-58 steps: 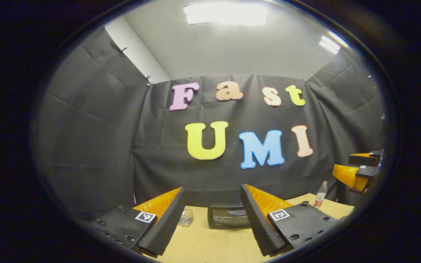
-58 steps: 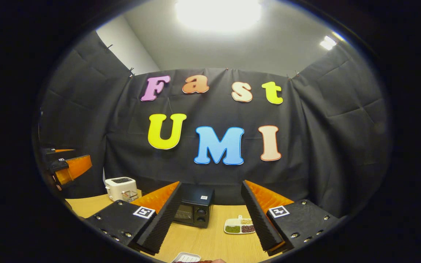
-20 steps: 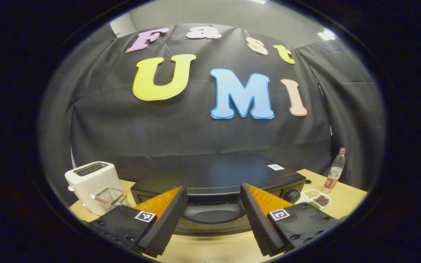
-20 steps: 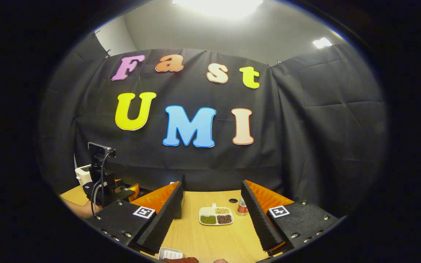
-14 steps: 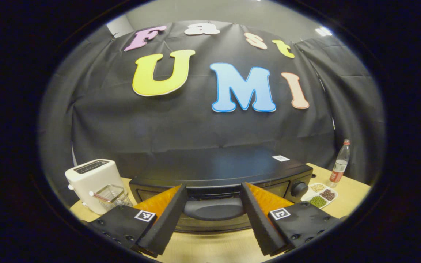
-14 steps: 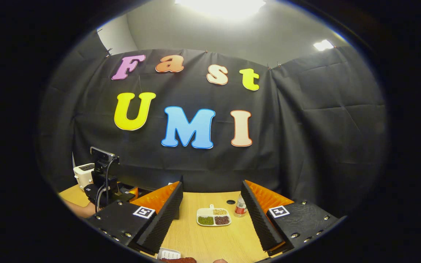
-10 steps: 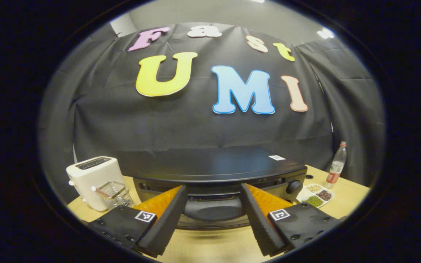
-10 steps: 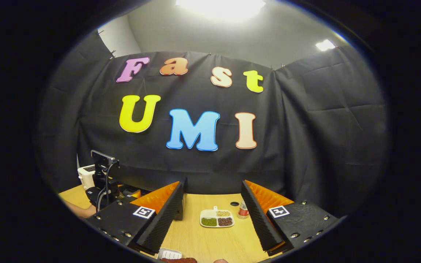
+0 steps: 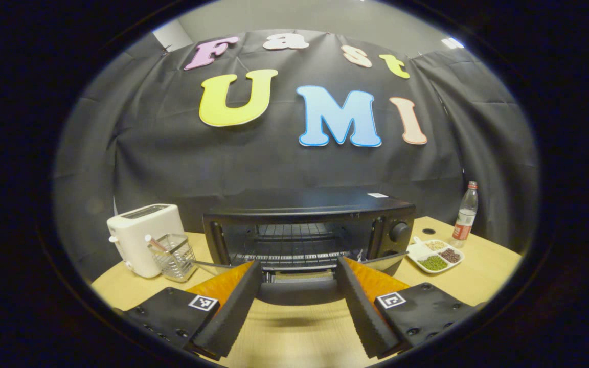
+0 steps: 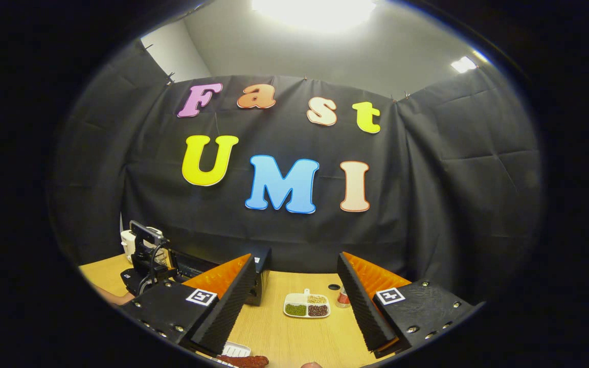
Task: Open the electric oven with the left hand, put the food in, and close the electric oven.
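Oven door handle point(image 9: 298, 291) between the left gripper's point(image 9: 298, 314) fingers.

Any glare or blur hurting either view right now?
Left gripper view: sharp, evenly lit; the oven cavity reads clearly, fisheye bows the table edge. Right gripper view: ceiling light blown out at the top, table items below still legible.

Toaster point(image 9: 143, 236), wire basket point(image 9: 172, 250), bottle point(image 9: 464, 212), divided dish point(image 9: 435, 254) on table point(image 9: 478, 266).

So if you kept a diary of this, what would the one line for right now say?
stage: opening oven | oven: door down, rack showing | left gripper: around door handle | right gripper: open, empty | food: on table
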A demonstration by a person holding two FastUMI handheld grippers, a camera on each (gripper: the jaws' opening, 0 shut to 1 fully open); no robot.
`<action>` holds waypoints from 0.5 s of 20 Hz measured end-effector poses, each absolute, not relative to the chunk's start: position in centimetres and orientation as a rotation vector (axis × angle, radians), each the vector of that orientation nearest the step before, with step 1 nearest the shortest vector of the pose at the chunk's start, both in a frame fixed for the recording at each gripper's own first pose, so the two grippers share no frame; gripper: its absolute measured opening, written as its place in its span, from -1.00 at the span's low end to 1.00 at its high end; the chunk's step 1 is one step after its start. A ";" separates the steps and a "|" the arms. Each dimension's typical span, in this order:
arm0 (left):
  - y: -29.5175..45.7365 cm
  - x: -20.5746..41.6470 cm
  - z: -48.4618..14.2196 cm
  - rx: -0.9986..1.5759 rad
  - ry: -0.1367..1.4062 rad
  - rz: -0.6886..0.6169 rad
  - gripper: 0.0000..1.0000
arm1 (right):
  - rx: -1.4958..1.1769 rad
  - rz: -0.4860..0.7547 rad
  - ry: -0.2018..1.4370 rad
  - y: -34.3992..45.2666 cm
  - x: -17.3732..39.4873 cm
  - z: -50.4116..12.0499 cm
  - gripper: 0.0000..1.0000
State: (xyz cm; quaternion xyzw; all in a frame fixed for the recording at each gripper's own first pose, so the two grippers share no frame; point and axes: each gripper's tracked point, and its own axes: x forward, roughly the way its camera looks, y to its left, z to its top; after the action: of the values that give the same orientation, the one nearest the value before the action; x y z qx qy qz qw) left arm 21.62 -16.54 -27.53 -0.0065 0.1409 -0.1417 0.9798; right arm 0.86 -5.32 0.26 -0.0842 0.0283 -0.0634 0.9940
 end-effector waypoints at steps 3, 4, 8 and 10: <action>-16.4 20.4 -28.5 -0.027 0.299 -0.263 0.90 | -0.171 -0.104 0.091 -5.7 -0.1 -0.9 0.94; -16.3 20.0 -28.8 -0.032 0.302 -0.255 0.90 | -0.168 -0.094 0.098 -5.8 -0.4 -1.0 0.94; -16.0 18.6 -29.8 -0.040 0.305 -0.221 0.89 | -0.171 -0.075 0.134 -6.7 -1.4 -2.2 0.94; -15.9 17.8 -30.7 -0.045 0.313 -0.200 0.92 | -0.159 -0.053 0.152 -6.8 -1.9 -2.9 0.94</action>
State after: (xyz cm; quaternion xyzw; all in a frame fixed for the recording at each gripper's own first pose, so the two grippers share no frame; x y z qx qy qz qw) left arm 17.82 -15.93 -30.70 -0.0224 0.1555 -0.0992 0.9826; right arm -1.93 -6.78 -2.93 -0.0791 0.0756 -0.0264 0.9936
